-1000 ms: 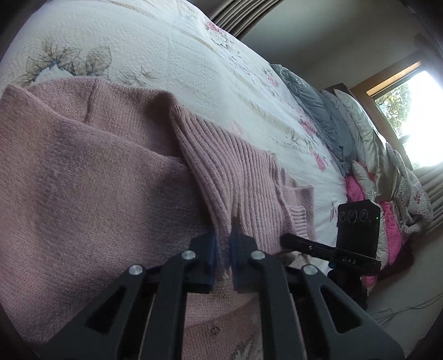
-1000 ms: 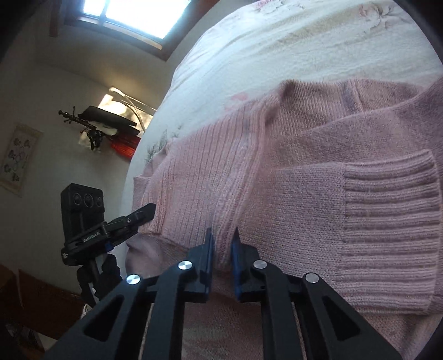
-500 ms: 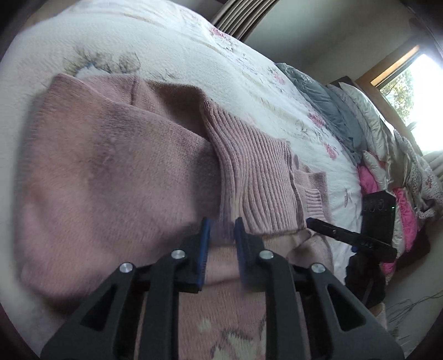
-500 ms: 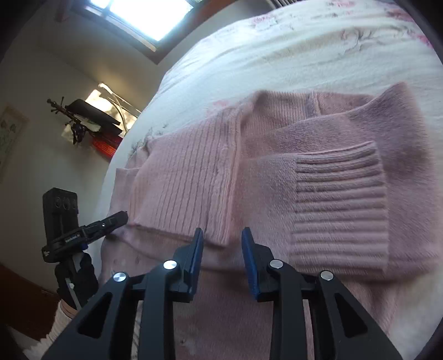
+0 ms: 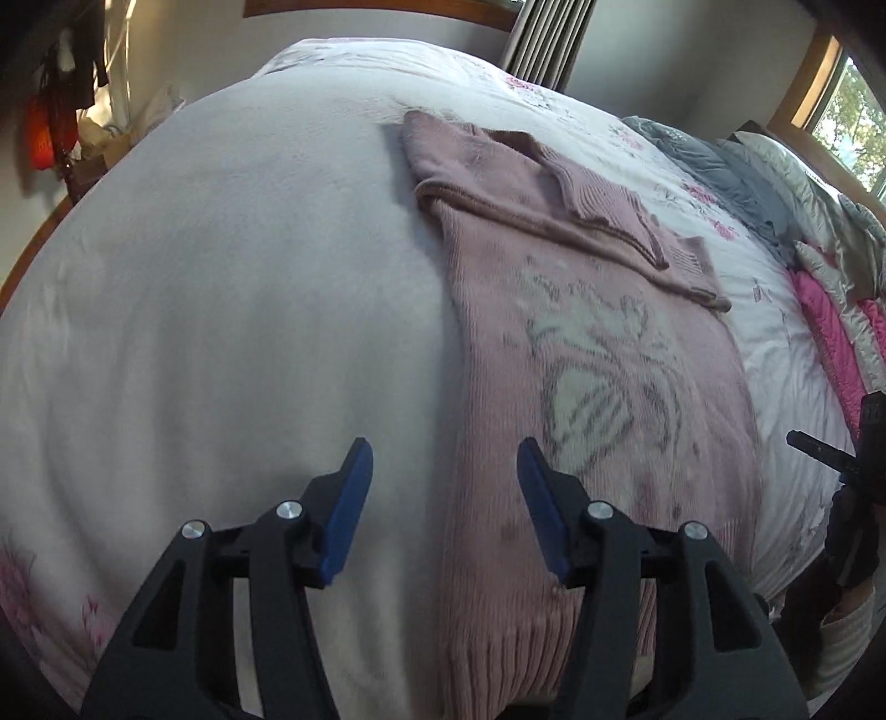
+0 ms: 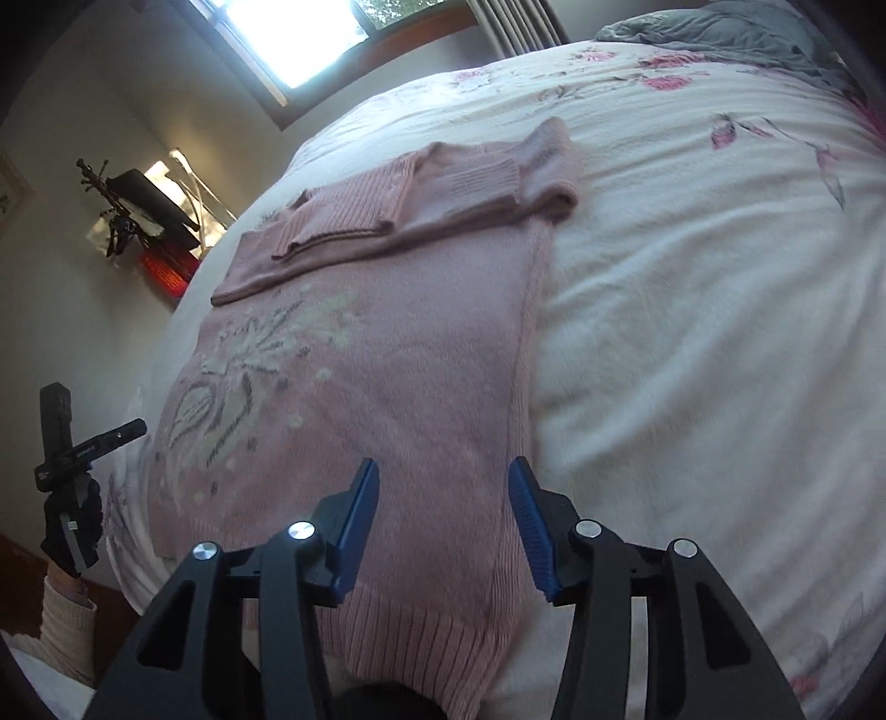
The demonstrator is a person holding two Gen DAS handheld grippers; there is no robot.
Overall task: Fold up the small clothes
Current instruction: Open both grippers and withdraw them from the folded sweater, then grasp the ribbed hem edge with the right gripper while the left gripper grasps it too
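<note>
Both sets of jaws are spread wide with nothing between the blue pads, just hanging above the bed. Left gripper (image 5: 443, 487) sits over the left edge of the pink sweater (image 5: 581, 387), so its left pad is over bare white blanket (image 5: 221, 304) and its right pad is over the knit. Right gripper (image 6: 443, 509) is the mirror of that: its left pad is over the sweater (image 6: 387, 387) and its right pad is just about over the side seam, with the blanket (image 6: 692, 332) off to the right of it.

Sweater is lying flat and lengthwise ahead of the jaws, ribbed hem (image 6: 421, 631) nearest, running right under the fingers in both views. Pale flower pattern (image 5: 592, 376) is knitted into the middle. At the far end the sleeves (image 6: 421, 194) are folded across the chest, ribbed cuffs on top.

Right wrist view also catches the other gripper off at the far left, held in a black-gloved hand (image 6: 69, 526) with a cream sleeve (image 6: 61, 626). Beyond the sweater, way past the left jaws on the right side, there's a pile of grey bedding (image 5: 725, 171) and something bright pink (image 5: 830, 338). Window (image 6: 299, 33) is up top in the right view.
</note>
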